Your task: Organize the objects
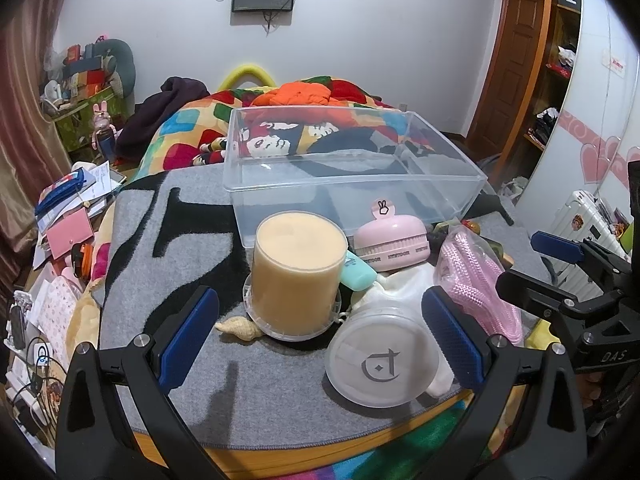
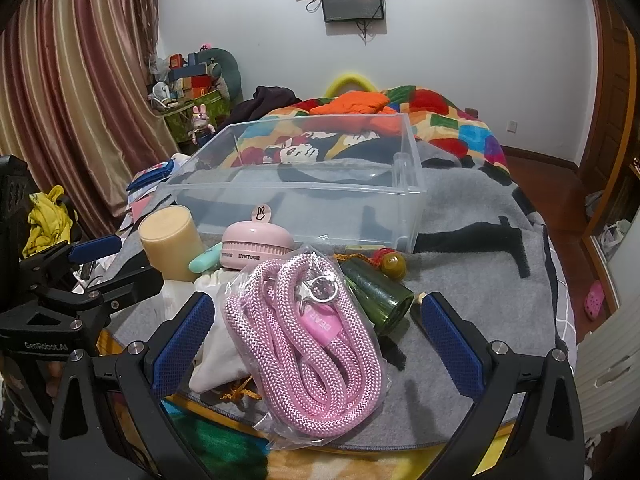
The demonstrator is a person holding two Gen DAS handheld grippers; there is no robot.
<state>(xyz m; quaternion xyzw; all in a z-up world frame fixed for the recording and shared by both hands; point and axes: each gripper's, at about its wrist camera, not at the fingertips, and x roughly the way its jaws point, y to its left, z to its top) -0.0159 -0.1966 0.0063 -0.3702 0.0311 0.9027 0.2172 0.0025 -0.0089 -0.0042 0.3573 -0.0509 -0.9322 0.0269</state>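
Observation:
A clear plastic bin [image 1: 440, 196] [image 2: 304, 200] stands empty on a grey mat on the bed. In front of it lie a beige cylinder [image 1: 298, 276] [image 2: 172, 240] in a clear lid, a pink round brush [image 1: 394, 246] [image 2: 256, 250], a mint tube [image 1: 358, 274] [image 2: 204, 262], a frosted round lid [image 1: 380, 360], a small seashell [image 1: 240, 330], a bagged pink rope [image 2: 312, 344] [image 1: 480, 280] and a green glass cup [image 2: 376, 296]. My left gripper [image 1: 320, 336] is open, near the cylinder and lid. My right gripper [image 2: 316, 340] is open around the bagged rope.
A white cloth pouch [image 2: 220, 352] lies under the rope bag. An olive bead on red cord [image 2: 390, 264] sits beside the cup. The mat's front edge [image 1: 280, 446] is close. Papers and a pink wallet [image 1: 70, 230] clutter the left side.

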